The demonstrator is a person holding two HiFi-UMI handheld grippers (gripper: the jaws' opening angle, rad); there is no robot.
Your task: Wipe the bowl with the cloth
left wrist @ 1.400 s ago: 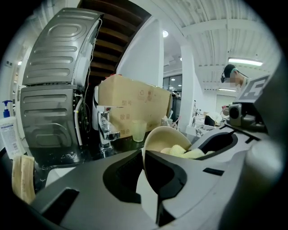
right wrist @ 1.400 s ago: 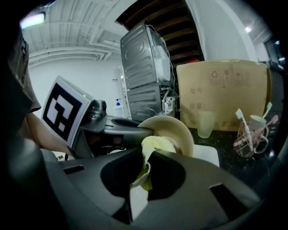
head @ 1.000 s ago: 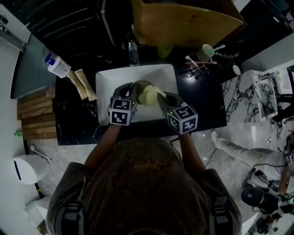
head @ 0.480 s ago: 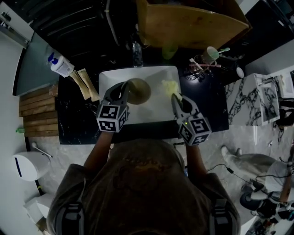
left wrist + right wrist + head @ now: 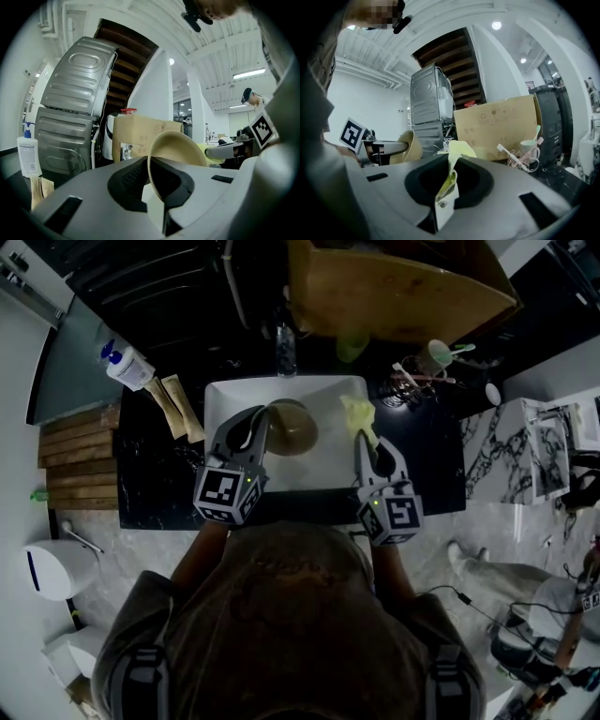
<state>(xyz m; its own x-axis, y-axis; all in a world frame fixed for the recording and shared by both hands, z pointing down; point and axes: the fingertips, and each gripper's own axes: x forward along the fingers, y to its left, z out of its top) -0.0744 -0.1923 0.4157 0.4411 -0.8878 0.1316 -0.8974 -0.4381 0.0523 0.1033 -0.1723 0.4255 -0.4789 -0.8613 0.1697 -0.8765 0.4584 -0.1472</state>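
Left claw [image 5: 256, 426] is clamped on the bowl [image 5: 292, 427] rim, the bowl tilted just ahead of it. Right claw [image 5: 367, 439] pinches the cloth [image 5: 357, 413], well clear of the bowl. No contact, so wiping looks either done or pending.

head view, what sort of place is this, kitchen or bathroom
Most likely a bathroom-style washstand: a white rectangular basin in a dark counter, a cup of toothbrushes beside it, and a pump bottle at the left.
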